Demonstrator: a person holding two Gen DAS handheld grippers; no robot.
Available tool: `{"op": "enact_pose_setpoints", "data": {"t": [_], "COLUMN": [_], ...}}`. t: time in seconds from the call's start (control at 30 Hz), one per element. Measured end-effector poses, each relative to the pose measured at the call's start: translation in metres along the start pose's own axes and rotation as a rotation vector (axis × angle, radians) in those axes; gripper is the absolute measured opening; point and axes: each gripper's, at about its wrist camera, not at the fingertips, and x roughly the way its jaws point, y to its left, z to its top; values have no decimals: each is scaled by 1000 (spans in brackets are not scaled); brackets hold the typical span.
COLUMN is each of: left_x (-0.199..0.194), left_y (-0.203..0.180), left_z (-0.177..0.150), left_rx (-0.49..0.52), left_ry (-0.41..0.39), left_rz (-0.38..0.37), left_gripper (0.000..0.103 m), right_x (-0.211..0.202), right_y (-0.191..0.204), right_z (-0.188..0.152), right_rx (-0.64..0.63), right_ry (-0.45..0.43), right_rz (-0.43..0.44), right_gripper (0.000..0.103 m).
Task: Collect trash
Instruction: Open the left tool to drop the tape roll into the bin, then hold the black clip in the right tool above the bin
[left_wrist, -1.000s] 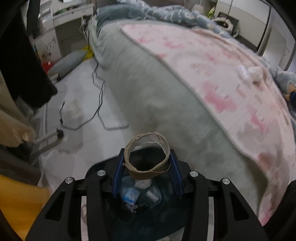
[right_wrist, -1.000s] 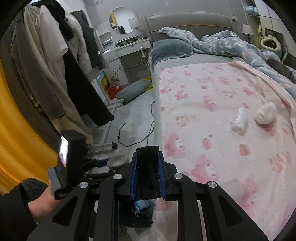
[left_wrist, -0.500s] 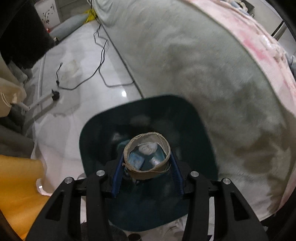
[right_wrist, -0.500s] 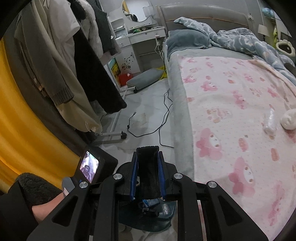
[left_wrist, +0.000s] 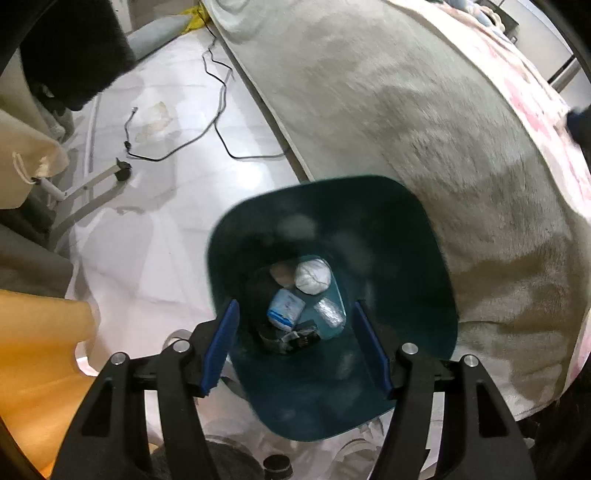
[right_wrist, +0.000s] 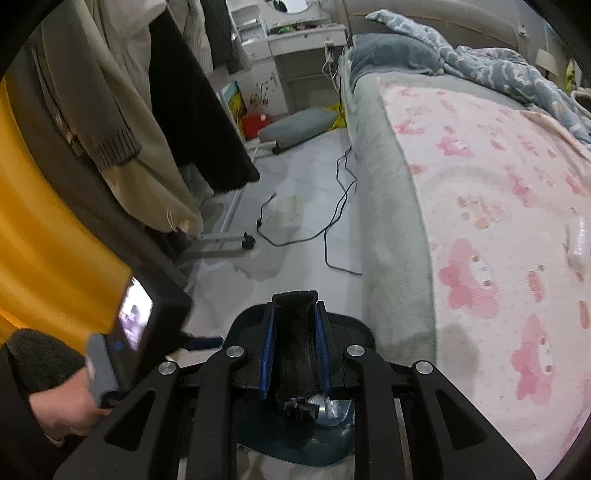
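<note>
In the left wrist view my left gripper (left_wrist: 295, 314) is open and empty, hovering over a dark teal trash bin (left_wrist: 413, 229) on the floor beside the bed. Inside the bin lie a white crumpled wad (left_wrist: 312, 275), a brownish cardboard piece (left_wrist: 282, 273), a blue-and-white packet (left_wrist: 285, 309) and a clear wrapper (left_wrist: 330, 313). In the right wrist view my right gripper (right_wrist: 294, 314) is shut on a black object (right_wrist: 297, 350) above the same bin (right_wrist: 354, 328). A clear plastic wrapper (right_wrist: 580, 243) lies on the pink bedspread.
The bed (left_wrist: 424, 110) with its grey side stands right of the bin. Black cables (left_wrist: 218, 122) lie on the white floor. A clothes rack with coats (right_wrist: 177, 110) and a yellow curtain (right_wrist: 44, 221) are at left. My left hand and its device (right_wrist: 140, 321) show low left.
My left gripper opened and the cardboard ring it held has left the fingers; a brownish piece now lies in the bin. The right gripper drifted left toward the bin, still shut.
</note>
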Motion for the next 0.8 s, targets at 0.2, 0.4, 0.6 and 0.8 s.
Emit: {"op": "enact_pose_setpoints", "data": {"t": [0.2, 0.4, 0.6, 0.8], "left_x": [-21, -48, -78, -115], "left_y": [21, 39, 52, 54], "left_z": [-1, -3, -4, -2], "left_rx": [-19, -24, -35, -48], "left_ry": [-56, -126, -212, -324], "left_rz": [13, 25, 19, -4], "left_gripper": [66, 66, 62, 60], "right_x": [34, 64, 89, 116], "right_y": [7, 11, 15, 22], "right_z": [-3, -11, -22, -39], "right_rx": [-15, -25, -50, -87], "right_ry": [79, 162, 238, 333], "right_rz": [-15, -28, -53, -80], "right_gripper": [20, 20, 20, 20]}}
